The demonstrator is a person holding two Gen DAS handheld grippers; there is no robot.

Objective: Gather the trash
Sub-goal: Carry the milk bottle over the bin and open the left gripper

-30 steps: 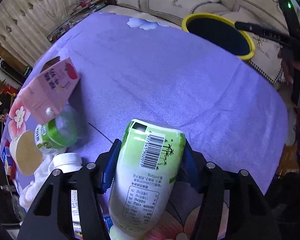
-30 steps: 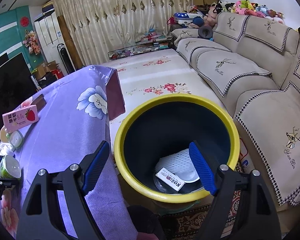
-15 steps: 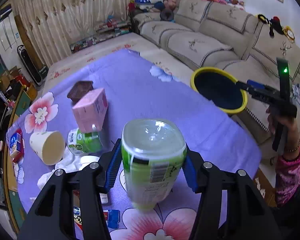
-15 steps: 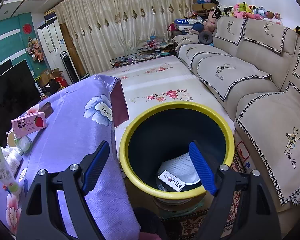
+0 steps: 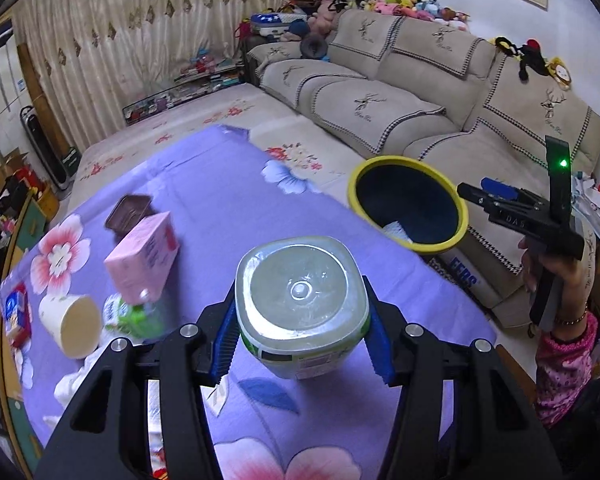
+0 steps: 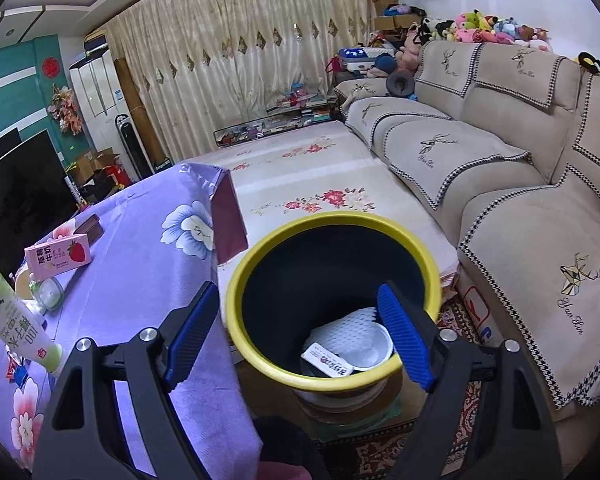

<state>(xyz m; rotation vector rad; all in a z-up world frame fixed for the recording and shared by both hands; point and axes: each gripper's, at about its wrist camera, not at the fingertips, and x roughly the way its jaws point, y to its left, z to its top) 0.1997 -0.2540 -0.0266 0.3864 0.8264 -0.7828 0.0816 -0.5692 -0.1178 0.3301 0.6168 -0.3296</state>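
My left tongs squeeze a green and white plastic bottle. The blue pads press on both sides of it. The bottle is up off the purple flowered tablecloth, and its clear bottom faces my camera. The left tongs tip down toward the table.

My right tongs are wide open with nothing in them. They hang over the yellow-rimmed trash bin, pointing down into it. The bin stands between the table and the sofa. A pink strawberry milk carton lies on the cloth.
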